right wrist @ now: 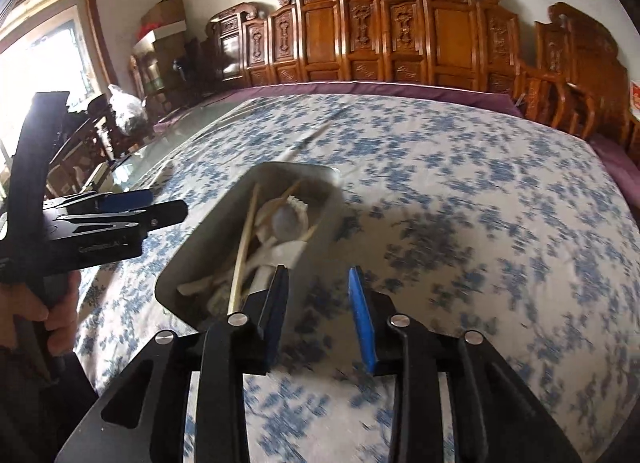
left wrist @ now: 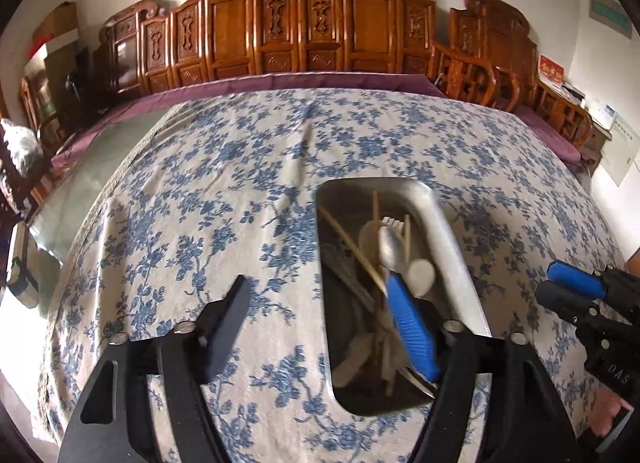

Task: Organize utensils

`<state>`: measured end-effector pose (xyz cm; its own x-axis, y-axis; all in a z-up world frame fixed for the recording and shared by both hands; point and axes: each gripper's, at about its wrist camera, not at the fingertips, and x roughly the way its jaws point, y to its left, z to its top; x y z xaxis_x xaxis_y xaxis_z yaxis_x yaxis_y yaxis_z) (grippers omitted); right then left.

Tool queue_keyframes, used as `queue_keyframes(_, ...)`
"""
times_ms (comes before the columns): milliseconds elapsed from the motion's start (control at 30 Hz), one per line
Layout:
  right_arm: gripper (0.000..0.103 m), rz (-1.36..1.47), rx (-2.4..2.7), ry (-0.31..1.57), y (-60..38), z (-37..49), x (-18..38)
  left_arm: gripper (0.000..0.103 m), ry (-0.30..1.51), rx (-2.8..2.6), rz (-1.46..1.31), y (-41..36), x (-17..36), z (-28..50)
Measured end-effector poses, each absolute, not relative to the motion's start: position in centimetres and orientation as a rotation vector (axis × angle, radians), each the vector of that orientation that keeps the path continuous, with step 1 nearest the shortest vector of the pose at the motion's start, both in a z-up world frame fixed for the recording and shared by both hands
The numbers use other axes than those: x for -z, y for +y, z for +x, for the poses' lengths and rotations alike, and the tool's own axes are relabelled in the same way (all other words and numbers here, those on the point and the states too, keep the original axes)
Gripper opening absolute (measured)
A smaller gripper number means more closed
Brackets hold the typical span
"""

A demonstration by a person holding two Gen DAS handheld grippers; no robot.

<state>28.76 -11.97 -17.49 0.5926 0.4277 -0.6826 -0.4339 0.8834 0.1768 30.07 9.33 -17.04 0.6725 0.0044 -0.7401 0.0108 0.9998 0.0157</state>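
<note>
A metal tray [left wrist: 452, 247] lies on the blue-flowered cloth and holds a jumble of utensils: a metal spoon [left wrist: 389, 248], wooden chopsticks [left wrist: 352, 247], and white plastic spoons and a fork. My left gripper [left wrist: 320, 303] is open wide. Its blue-padded finger hangs over the tray just below the spoon, and its black finger is over bare cloth. In the right wrist view the same tray [right wrist: 200, 259] sits ahead and to the left. My right gripper [right wrist: 318, 287] is open just right of the tray with nothing between its pads. Each gripper also shows in the other's view: right gripper [left wrist: 548, 283], left gripper [right wrist: 168, 203].
The flowered tablecloth [right wrist: 460, 203] covers most of the table. A strip of glass tabletop [right wrist: 180, 131] shows at its left side. Carved wooden chairs [left wrist: 280, 31] line the far edge. A person's hand [right wrist: 60, 303] holds the left gripper's handle.
</note>
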Motion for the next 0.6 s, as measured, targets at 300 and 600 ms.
queue_keyframes(300,0.068,0.009,-0.409,0.763,-16.3,25.6,16.4,0.093,0.809,0.015,0.05,6.5,16.4,26.5)
queue_keyframes(600,0.097,0.016,-0.344,0.716,-19.4,21.2,14.0,0.095,0.817,0.018,0.058,4.0,15.6,22.0)
